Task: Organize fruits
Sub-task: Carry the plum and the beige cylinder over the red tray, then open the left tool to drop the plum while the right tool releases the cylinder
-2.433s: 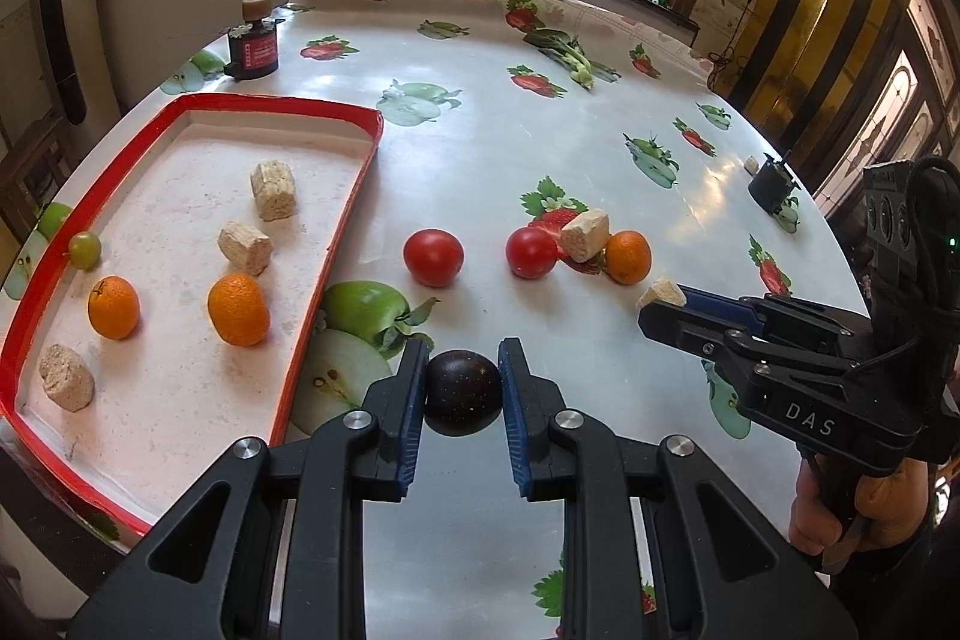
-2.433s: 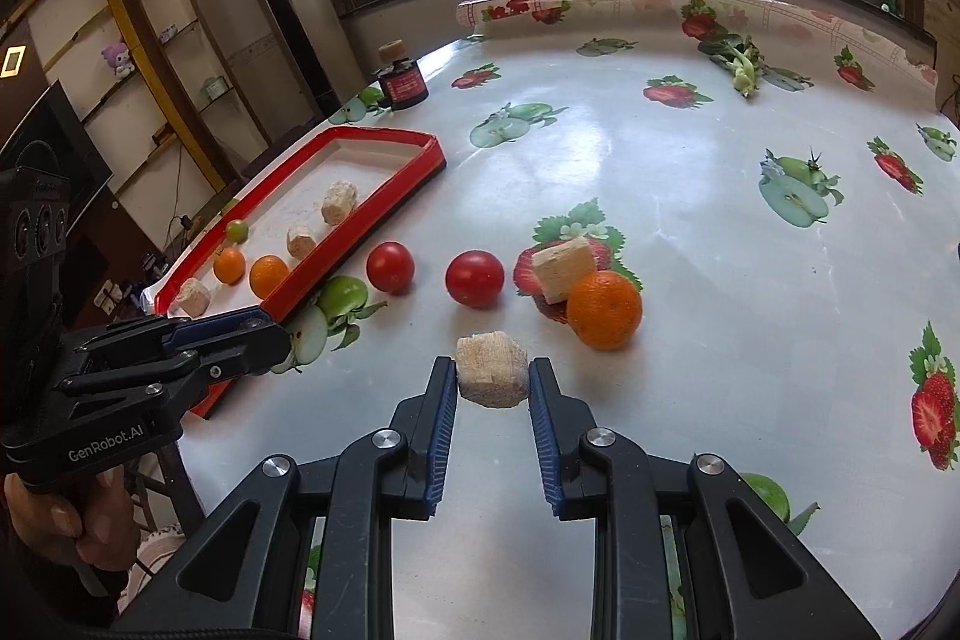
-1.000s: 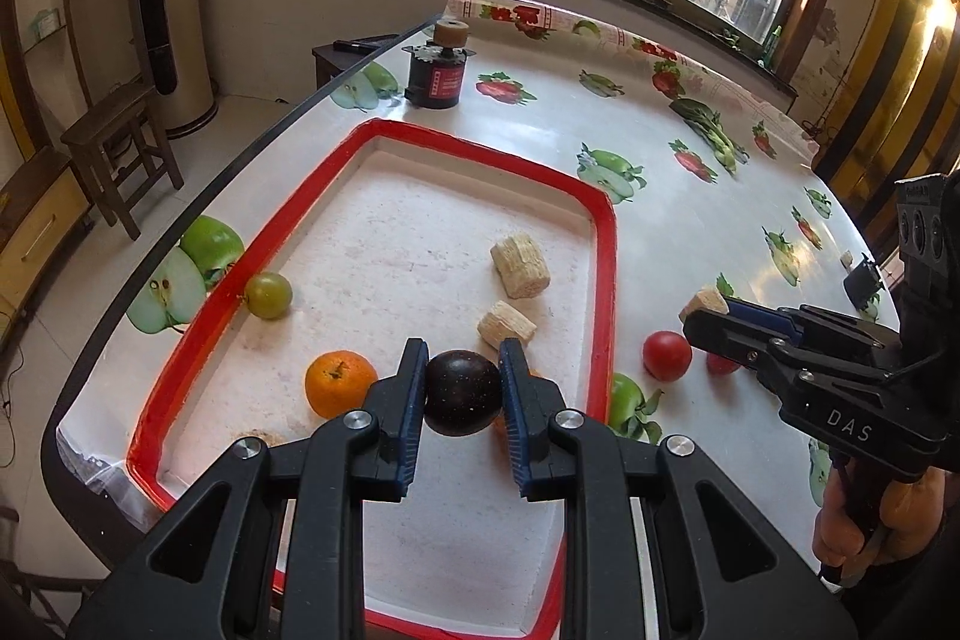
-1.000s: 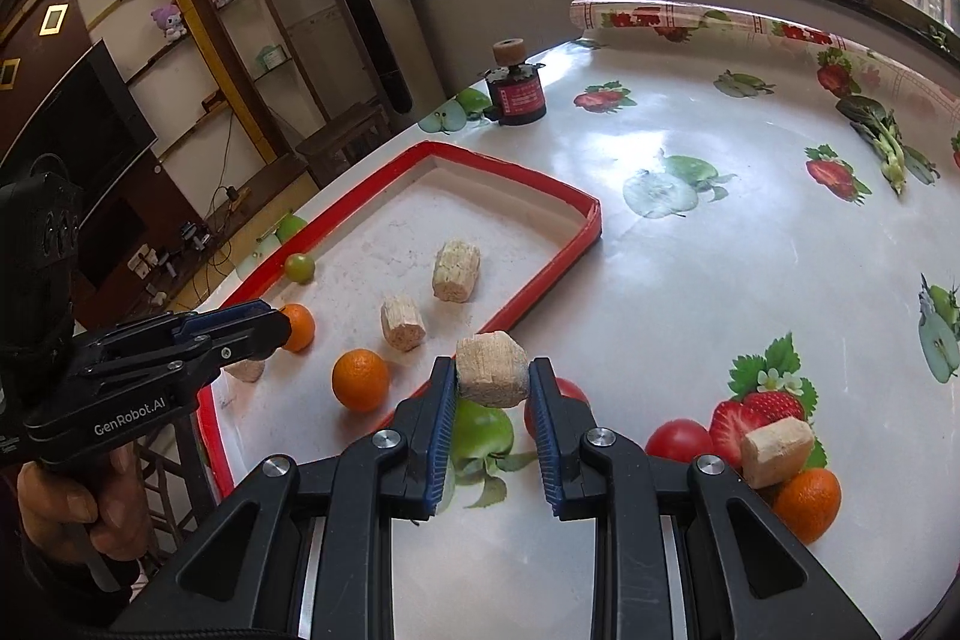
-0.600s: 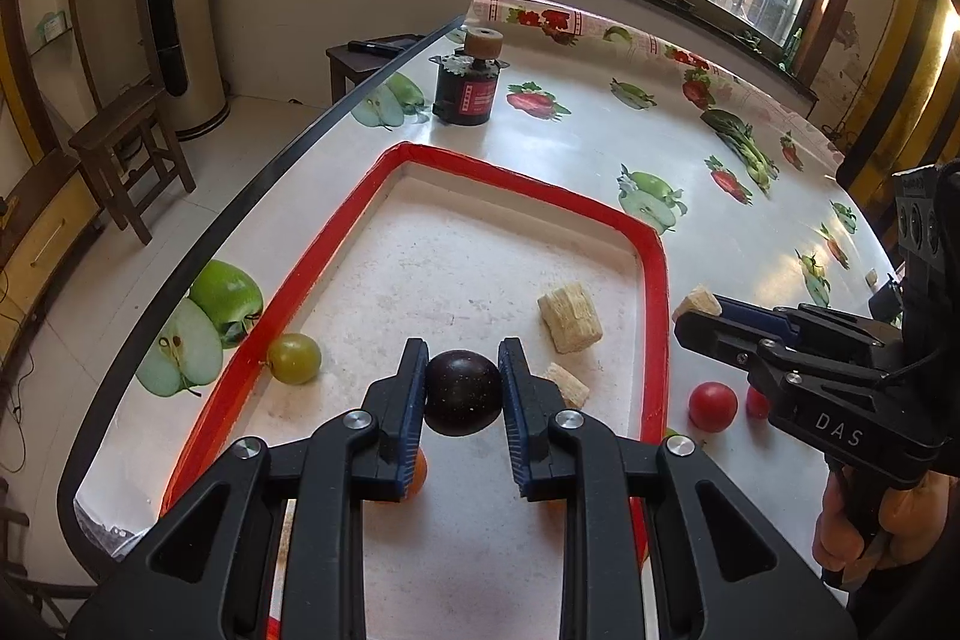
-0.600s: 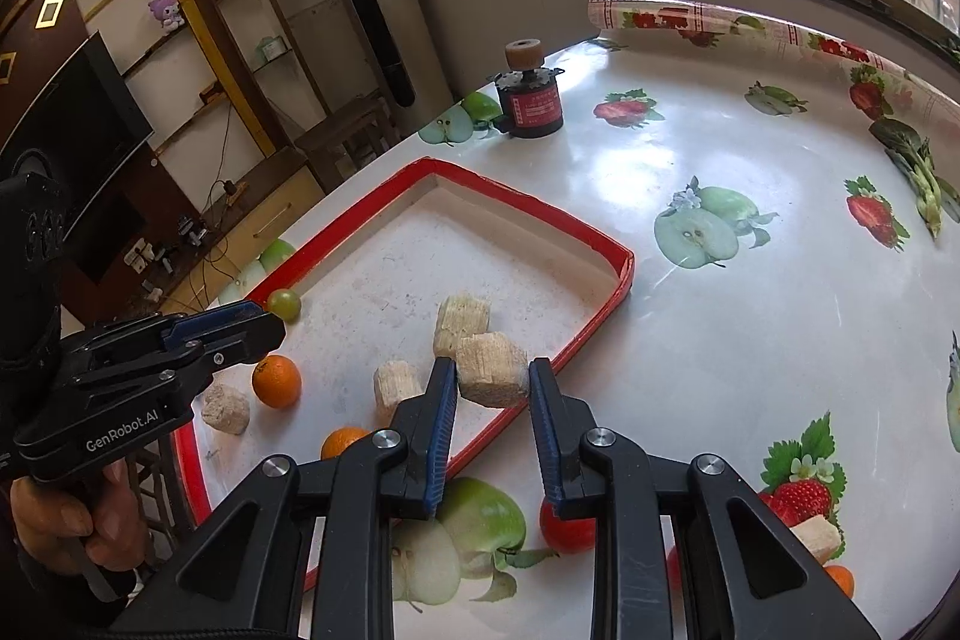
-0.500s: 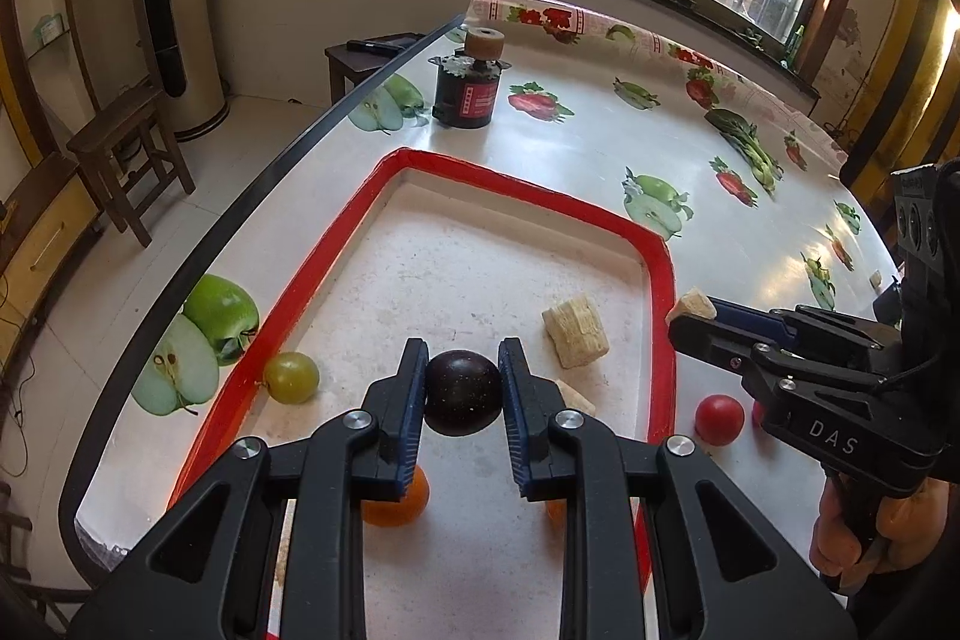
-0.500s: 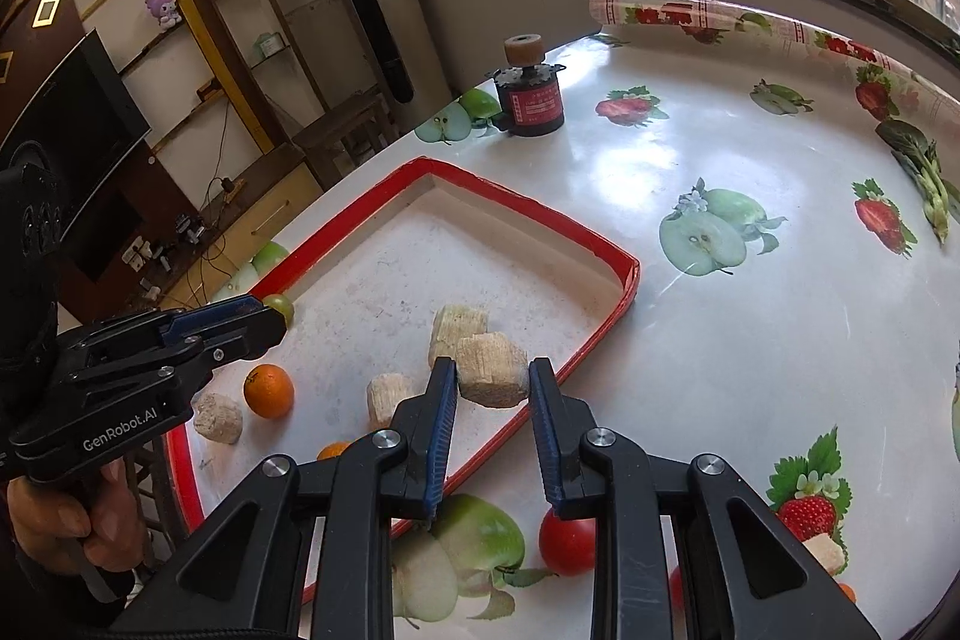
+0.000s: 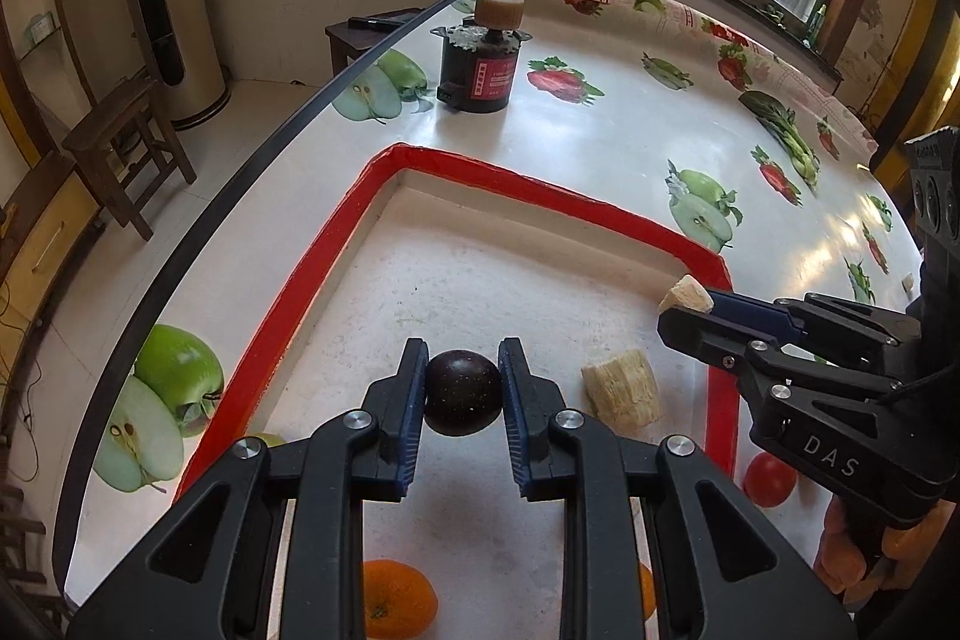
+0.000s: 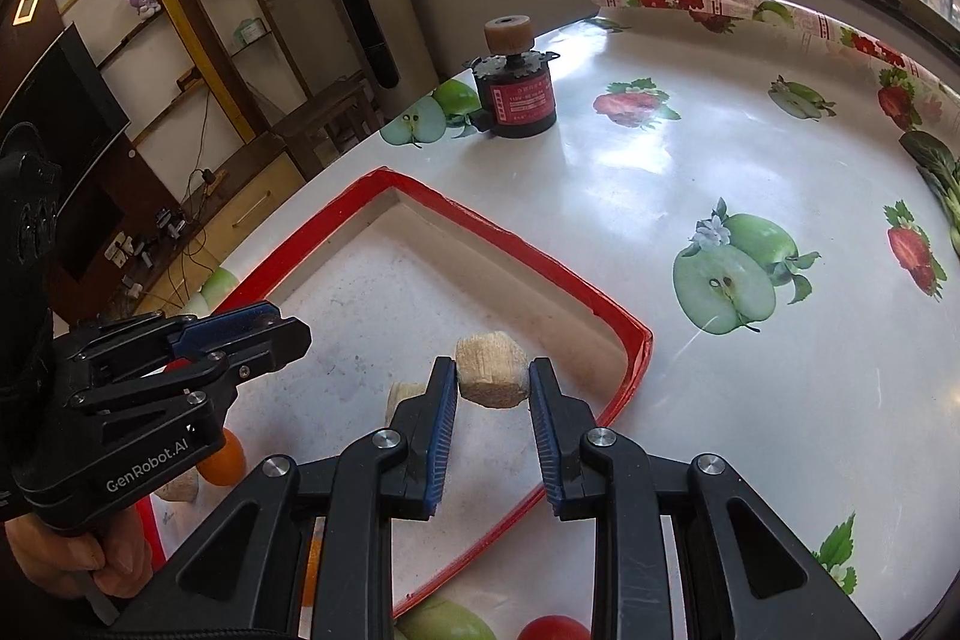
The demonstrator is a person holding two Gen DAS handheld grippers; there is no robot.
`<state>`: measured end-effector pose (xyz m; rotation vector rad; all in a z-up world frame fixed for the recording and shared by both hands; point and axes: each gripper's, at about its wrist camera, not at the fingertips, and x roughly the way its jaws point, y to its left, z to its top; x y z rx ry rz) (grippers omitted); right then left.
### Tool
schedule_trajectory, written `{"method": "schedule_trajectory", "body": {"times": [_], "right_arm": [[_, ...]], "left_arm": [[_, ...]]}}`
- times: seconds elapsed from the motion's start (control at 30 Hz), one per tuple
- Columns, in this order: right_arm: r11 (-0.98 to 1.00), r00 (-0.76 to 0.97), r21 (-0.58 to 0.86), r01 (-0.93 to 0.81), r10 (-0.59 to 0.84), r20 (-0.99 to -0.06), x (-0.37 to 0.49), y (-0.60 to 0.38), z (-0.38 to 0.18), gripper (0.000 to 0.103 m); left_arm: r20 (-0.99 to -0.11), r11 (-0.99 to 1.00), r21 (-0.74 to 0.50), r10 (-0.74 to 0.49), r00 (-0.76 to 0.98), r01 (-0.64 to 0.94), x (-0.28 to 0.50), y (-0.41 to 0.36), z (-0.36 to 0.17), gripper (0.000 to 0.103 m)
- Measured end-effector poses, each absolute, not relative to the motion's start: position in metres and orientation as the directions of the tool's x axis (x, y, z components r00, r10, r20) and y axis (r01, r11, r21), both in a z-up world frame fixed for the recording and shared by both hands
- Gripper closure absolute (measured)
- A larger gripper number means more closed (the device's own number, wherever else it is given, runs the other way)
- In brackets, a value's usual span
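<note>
While both grippers hung over the red-rimmed tray point(image 9: 312, 274), the step in hand looked like carrying two pieces in to set them down.

At the far left of the left wrist view a small green fruit point(image 9: 267, 439) lay on the near part of the tray floor, just inside the left rim, and an orange point(image 9: 396, 598) sat nearer still, partly under the tool. Right of these, the left gripper point(image 9: 462, 391) was clenched on a dark round plum point(image 9: 462, 392), held above a bare stretch of the tray. Just right of it a pale fibrous chunk point(image 9: 624, 394) rested on the tray floor near the right rim. Further right, the right gripper point(image 10: 493, 382) was clamped on another pale chunk point(image 10: 492, 377), poised inside the tray's far right corner area. Outside the right rim a red tomato point(image 9: 771, 478) waited on the fruit-print tablecloth point(image 9: 600, 148).

Next, I judged, each tool needed lowering to the tray floor over a free spot, clear of the resting chunk, and then its jaws eased apart gently, since the round plum could roll.
</note>
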<state>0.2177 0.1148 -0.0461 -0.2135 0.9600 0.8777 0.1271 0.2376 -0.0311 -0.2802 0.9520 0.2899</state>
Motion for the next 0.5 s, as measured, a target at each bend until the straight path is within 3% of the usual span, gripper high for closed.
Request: {"method": "schedule_trajectory", "body": {"times": [0.5], "right_arm": [[0.645, 0.269, 0.17, -0.745, 0.524, -0.808, 0.221, 0.129, -0.062, 0.074]], "left_arm": [[-0.873, 0.924, -0.079, 0.117, 0.474, -0.374, 0.141, 0.237, -0.051, 0.081]]}}
